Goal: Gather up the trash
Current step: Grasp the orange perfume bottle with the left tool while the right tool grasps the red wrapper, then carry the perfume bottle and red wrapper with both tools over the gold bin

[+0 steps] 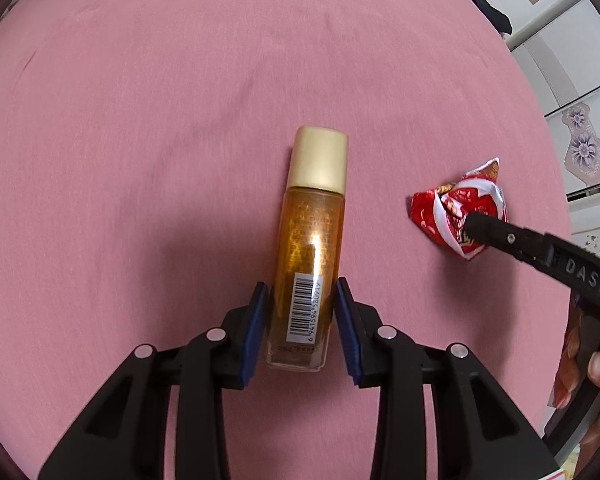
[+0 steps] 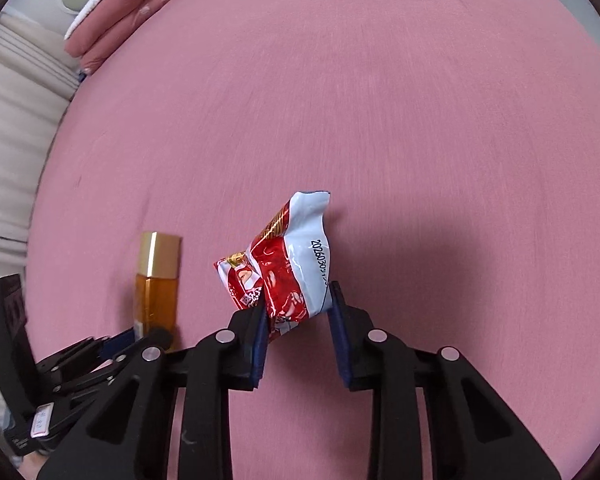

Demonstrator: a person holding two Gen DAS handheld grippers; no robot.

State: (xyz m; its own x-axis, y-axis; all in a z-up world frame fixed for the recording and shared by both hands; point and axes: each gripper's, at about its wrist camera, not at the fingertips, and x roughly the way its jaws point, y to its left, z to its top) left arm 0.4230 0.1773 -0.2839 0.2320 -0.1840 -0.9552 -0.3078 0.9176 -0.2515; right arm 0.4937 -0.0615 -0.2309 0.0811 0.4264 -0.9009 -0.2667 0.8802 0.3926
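Observation:
An amber bottle (image 1: pixel 308 248) with a cream cap and a barcode label lies on the pink sheet (image 1: pixel 140 120). My left gripper (image 1: pixel 302 296) has its blue pads against both sides of the bottle's lower half. A crumpled red and white snack wrapper (image 2: pixel 288 268) sits between the pads of my right gripper (image 2: pixel 298 304), which close on its lower part. The wrapper also shows in the left wrist view (image 1: pixel 456 208), with a right finger (image 1: pixel 496 232) reaching onto it. The bottle shows at lower left in the right wrist view (image 2: pixel 158 280), with the left gripper (image 2: pixel 112 344) at its base.
The pink sheet (image 2: pixel 380 100) stretches far ahead. Folded pink clothing (image 2: pixel 120 12) lies at its far left edge, beside a cream cushion (image 2: pixel 12 140). White cabinets (image 1: pixel 560 60) stand beyond the right edge. A hand (image 1: pixel 584 372) holds the right gripper.

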